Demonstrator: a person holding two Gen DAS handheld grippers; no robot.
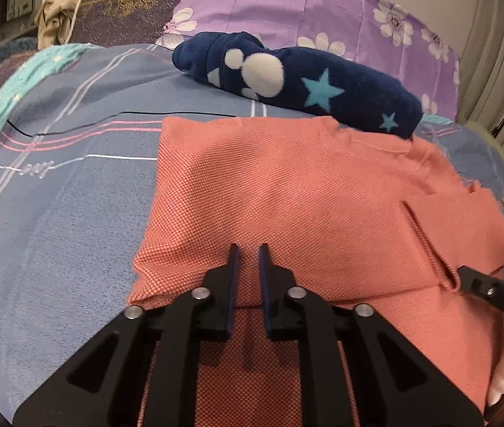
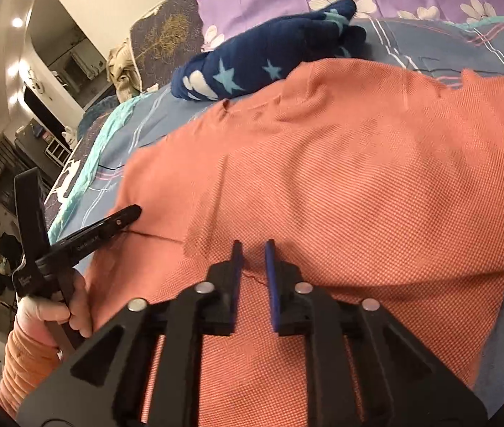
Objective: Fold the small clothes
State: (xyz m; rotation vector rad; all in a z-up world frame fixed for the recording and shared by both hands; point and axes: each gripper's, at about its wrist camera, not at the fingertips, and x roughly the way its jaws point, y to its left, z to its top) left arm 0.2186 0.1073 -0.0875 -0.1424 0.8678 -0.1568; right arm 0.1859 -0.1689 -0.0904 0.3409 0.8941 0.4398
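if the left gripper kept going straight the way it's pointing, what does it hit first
Most likely the salmon-pink garment: the left gripper angles down with its tips just over the folded cloth. The navy star-print fleece lies farther along the same line.

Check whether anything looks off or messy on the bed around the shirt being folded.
The salmon shirt is folded unevenly: a flap juts past its right edge. The navy star-print garment behind it lies rolled, overlapping the shirt's far corner.
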